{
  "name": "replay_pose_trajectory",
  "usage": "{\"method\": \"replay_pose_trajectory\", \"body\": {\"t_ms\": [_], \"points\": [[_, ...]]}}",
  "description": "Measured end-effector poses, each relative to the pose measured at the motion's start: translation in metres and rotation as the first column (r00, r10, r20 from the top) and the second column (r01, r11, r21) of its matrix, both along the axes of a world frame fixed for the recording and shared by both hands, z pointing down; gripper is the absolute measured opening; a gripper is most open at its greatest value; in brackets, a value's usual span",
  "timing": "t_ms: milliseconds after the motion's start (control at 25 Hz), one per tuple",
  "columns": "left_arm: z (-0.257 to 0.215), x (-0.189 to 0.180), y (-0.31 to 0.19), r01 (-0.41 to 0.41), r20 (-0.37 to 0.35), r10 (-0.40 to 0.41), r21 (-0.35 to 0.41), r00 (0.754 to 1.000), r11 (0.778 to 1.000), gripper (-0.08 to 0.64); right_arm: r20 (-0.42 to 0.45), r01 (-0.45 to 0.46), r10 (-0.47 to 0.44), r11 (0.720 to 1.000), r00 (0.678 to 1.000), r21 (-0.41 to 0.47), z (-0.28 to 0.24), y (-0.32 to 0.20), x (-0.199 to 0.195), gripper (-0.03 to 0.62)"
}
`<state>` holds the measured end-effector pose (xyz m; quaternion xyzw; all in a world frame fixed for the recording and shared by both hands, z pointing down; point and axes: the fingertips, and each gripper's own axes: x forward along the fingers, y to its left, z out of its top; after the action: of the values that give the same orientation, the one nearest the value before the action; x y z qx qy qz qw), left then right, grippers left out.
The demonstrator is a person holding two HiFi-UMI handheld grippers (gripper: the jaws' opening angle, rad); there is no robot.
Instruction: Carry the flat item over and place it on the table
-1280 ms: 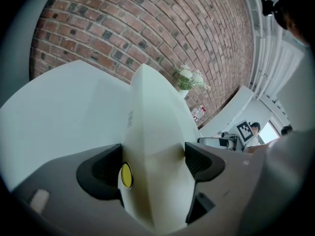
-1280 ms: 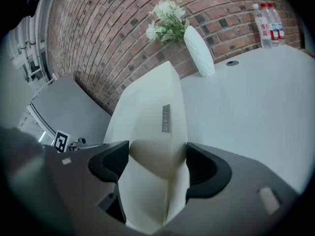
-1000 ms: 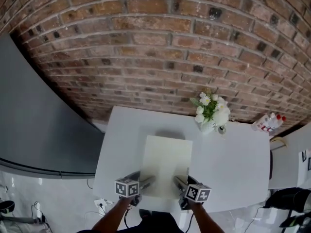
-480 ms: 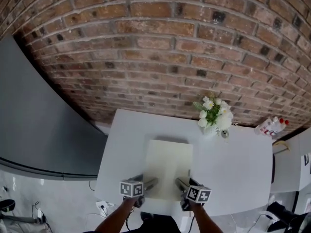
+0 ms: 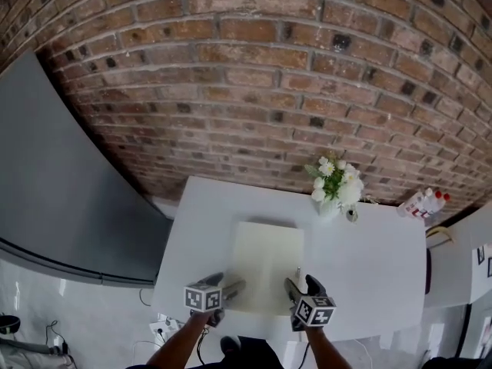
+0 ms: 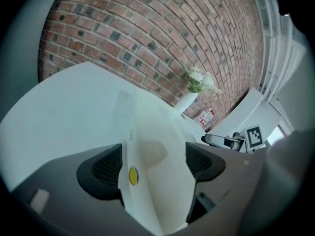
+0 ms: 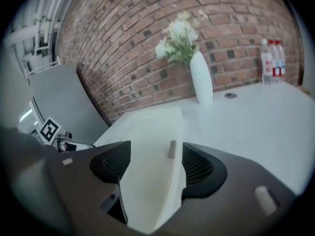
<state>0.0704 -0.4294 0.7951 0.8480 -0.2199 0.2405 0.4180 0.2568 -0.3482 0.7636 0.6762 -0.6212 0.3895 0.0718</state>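
Note:
A pale yellow-green flat item (image 5: 265, 266) lies on the white table (image 5: 369, 267), its near edge toward me. My left gripper (image 5: 233, 289) is at the item's near left corner. Its jaws stand wide apart, and in the left gripper view the item (image 6: 157, 132) runs between them. My right gripper (image 5: 300, 287) is at the near right corner. Its jaws are closing but still wide, with the item (image 7: 147, 136) between them and the pads not pressing on it.
A white vase of flowers (image 5: 334, 187) stands at the table's far side by the brick wall, with a small round cap (image 5: 351, 215) beside it. Bottles (image 5: 421, 204) stand at the far right corner. A grey panel (image 5: 61, 191) lies to the left of the table.
The flat item stays flat on the table. My right gripper has drawn back slightly toward me. The left gripper has hardly moved.

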Motion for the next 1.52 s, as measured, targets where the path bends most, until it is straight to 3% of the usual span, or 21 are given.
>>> {"method": "replay_pose_trajectory", "body": {"t_ms": [120,200,320,400,560,640,760,1120,1280,1520], "points": [[-0.022,-0.012,-0.006,0.008,-0.012,-0.007,0.080,1.000,0.997,0.372,-0.114,0.029,-0.018,0.995,0.993,0.098,-0.038,0.001,-0.003,0.241],[-0.043,-0.013,-0.007,-0.006,-0.026,0.010,0.144,1.000,0.990,0.283,-0.174,0.033,-0.004,0.987,0.985,0.160,-0.065,0.002,-0.005,0.102],[-0.076,-0.012,-0.003,-0.030,-0.058,0.044,0.220,0.997,0.975,0.207,-0.207,0.012,0.037,0.973,0.978,0.231,-0.095,0.007,-0.010,0.002],[-0.099,-0.012,0.003,-0.040,-0.064,0.062,0.301,0.996,0.953,0.158,-0.202,0.007,0.047,0.966,0.978,0.259,-0.110,0.012,-0.017,0.002],[-0.146,-0.016,0.017,-0.067,-0.045,0.101,0.486,0.994,0.871,0.062,-0.220,0.026,0.044,0.952,0.974,0.306,-0.139,0.021,-0.036,0.000],[-0.166,-0.019,0.025,-0.077,-0.040,0.116,0.538,0.992,0.839,0.018,-0.248,0.048,0.035,0.946,0.968,0.319,-0.155,0.026,-0.047,0.001],[-0.192,-0.024,0.036,-0.083,-0.041,0.132,0.589,0.990,0.804,0.011,-0.292,0.072,0.028,0.943,0.956,0.326,-0.177,0.033,-0.062,0.000],[-0.257,-0.034,0.056,-0.078,-0.070,0.172,0.687,0.983,0.723,0.011,-0.334,0.101,0.062,0.887,0.941,0.450,-0.253,0.050,-0.083,0.000],[-0.270,-0.034,0.058,-0.090,-0.062,0.192,0.718,0.979,0.691,0.011,-0.345,0.109,0.070,0.875,0.936,0.472,-0.268,0.053,-0.084,0.000],[-0.272,-0.031,0.063,-0.089,-0.068,0.196,0.717,0.978,0.691,0.011,-0.347,0.108,0.068,0.880,0.935,0.463,-0.269,0.057,-0.083,-0.002]]}}
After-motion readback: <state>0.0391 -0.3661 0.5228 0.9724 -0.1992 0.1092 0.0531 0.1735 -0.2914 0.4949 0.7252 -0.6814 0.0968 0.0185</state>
